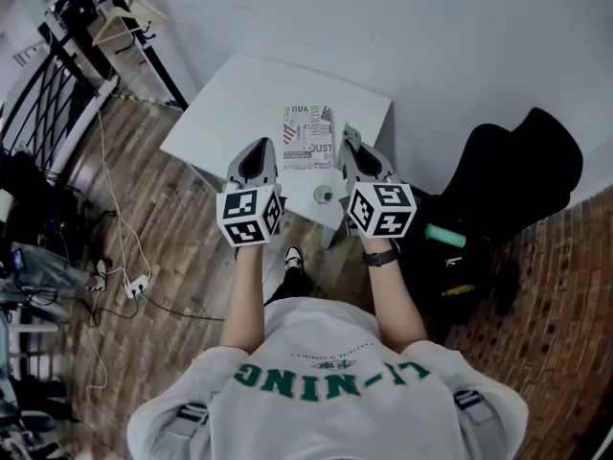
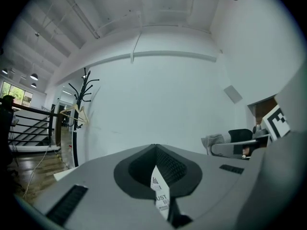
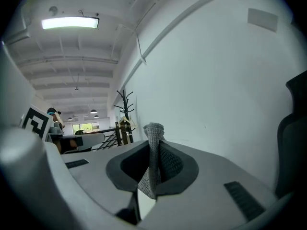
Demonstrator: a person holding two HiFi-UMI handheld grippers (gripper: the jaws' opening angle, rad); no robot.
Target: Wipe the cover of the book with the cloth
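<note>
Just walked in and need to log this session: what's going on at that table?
A person stands over a white table with a hand-held gripper in each hand. The right hand-held gripper is clamped on a grey knitted cloth. The left hand-held gripper is shut with nothing in it. They sit on either side of the book, which lies flat on the table. Wiping does not look to have begun, though contact is hard to judge.

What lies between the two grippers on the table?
In the head view, the book lies between the left gripper and the right gripper, with a small round object nearer the person.
</note>
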